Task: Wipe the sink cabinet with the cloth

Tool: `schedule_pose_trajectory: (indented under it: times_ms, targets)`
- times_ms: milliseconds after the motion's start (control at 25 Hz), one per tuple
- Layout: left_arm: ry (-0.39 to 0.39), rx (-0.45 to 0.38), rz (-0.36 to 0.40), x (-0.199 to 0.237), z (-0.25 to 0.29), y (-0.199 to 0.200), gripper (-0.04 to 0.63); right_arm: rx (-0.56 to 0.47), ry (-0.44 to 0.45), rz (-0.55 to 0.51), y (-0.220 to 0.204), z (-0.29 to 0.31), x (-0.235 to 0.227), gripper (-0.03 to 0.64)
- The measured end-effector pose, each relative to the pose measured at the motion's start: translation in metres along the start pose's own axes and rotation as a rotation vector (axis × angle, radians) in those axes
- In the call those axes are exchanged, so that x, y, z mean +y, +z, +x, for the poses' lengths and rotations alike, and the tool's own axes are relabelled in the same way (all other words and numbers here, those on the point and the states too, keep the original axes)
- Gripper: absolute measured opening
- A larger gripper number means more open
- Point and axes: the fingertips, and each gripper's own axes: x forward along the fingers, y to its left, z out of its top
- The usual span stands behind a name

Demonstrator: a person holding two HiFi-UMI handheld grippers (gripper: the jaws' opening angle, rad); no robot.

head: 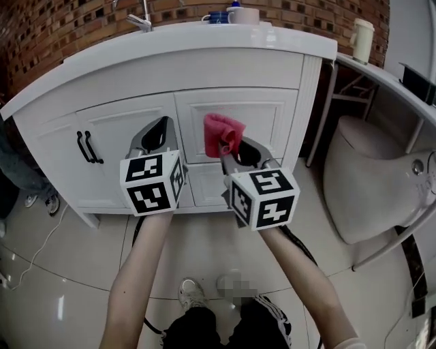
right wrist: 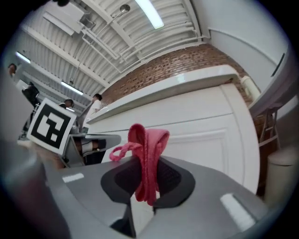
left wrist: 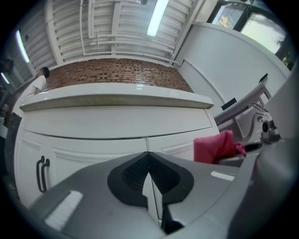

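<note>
Head view: the person's two forearms reach forward and down, nearly parallel, toward the white sink cabinet (head: 238, 112). The marker cubes face up.
Right claw (right wrist: 147, 173): pinching the cloth (right wrist: 147, 144) at its fold, tips raised toward the right-hand door panel.
Cloth: a pink-red wad bunched above the right claw's tips, with a thin loop drooping to the left. It sits in front of the upper part of that door. I cannot tell whether it touches the paint.
Why gripped so: my guess is the wad is left proud of the tips so that fabric, not plastic, meets the door.
Left claw (left wrist: 148, 156): pressed together on nothing, level with the right one and just to its left, aimed at the seam between the two doors. It looks like a spare hand waiting.
Arm pose: wrists straight and elbows low. The right arm reaches slightly farther than the left.
Cabinet: doors shut, with black handles (head: 87, 146) on the far-left door.
Counter (head: 204, 41): runs along the top of the cabinet, with a tap (head: 142, 20) and cups (head: 231, 15) at the far edge.
Stage: the cloth is in hand and raised to the door front. Wiping looks about to start or only just started.
Next: press the wad flat on the panel and sweep it across, watching the moulded edges.
</note>
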Motion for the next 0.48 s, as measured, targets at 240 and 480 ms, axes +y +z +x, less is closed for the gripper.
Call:
schedule_pose_trajectory:
  times_ms: [240,480]
  targets:
    - [0.039,0.042,-0.11,0.018,-0.033,-0.058,0.005,0.064,0.069,-0.023,-0.065,0.065,0.048,0.058]
    - [-0.038,0.066,-0.082,-0.021,-0.031,-0.089,0.005,0.056,0.027,-0.031,-0.078,0.08,0.028,0.06]
